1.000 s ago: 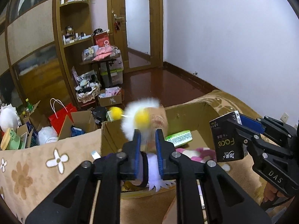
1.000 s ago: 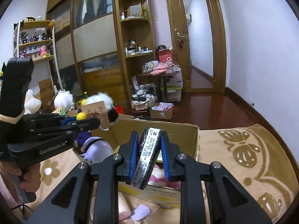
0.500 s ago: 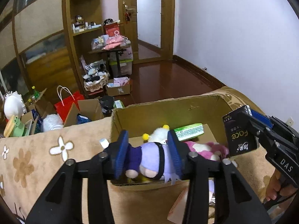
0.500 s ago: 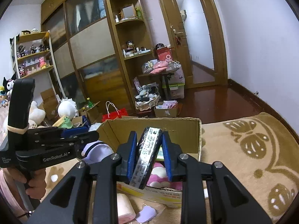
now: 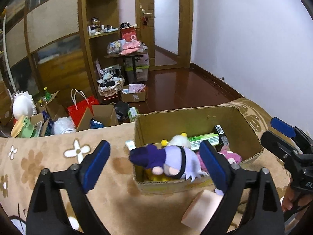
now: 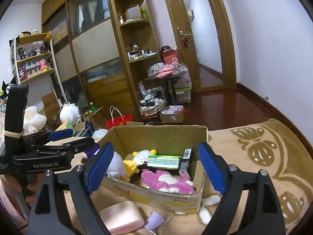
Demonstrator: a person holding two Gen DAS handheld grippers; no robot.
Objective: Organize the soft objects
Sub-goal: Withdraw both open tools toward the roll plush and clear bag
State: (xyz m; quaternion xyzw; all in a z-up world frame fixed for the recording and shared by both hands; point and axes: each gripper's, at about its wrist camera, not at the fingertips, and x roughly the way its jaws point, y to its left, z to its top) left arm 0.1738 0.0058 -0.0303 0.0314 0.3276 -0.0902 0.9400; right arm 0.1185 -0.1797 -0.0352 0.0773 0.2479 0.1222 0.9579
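A cardboard box (image 5: 197, 120) (image 6: 156, 196) stands on the brown patterned blanket. It holds a purple plush doll (image 5: 172, 161) (image 6: 117, 167) at its left end, a pink plush (image 6: 168, 180) (image 5: 229, 154), a white and yellow plush (image 6: 141, 154), a green tissue pack (image 6: 163, 161) (image 5: 204, 138) and a black packet (image 6: 187, 160) (image 5: 220, 132). My left gripper (image 5: 154, 163) is open and empty in front of the box. My right gripper (image 6: 155, 167) is open and empty above the box's near side. A pink soft roll (image 6: 121, 217) (image 5: 201, 208) and a small lilac item (image 6: 155, 220) lie on the blanket in front of the box.
The blanket (image 5: 58, 156) (image 6: 264, 156) covers the surface around the box. Beyond its edge the floor holds cardboard boxes (image 5: 101, 115), a red bag (image 5: 82, 110), a white plush (image 5: 22, 106) and a basket (image 5: 110, 84). Wooden cabinets (image 6: 93, 49) line the back wall.
My left gripper opened and let go of the purple doll, which now lies in the box. My right gripper opened and dropped the black packet into the box. Both pulled back.
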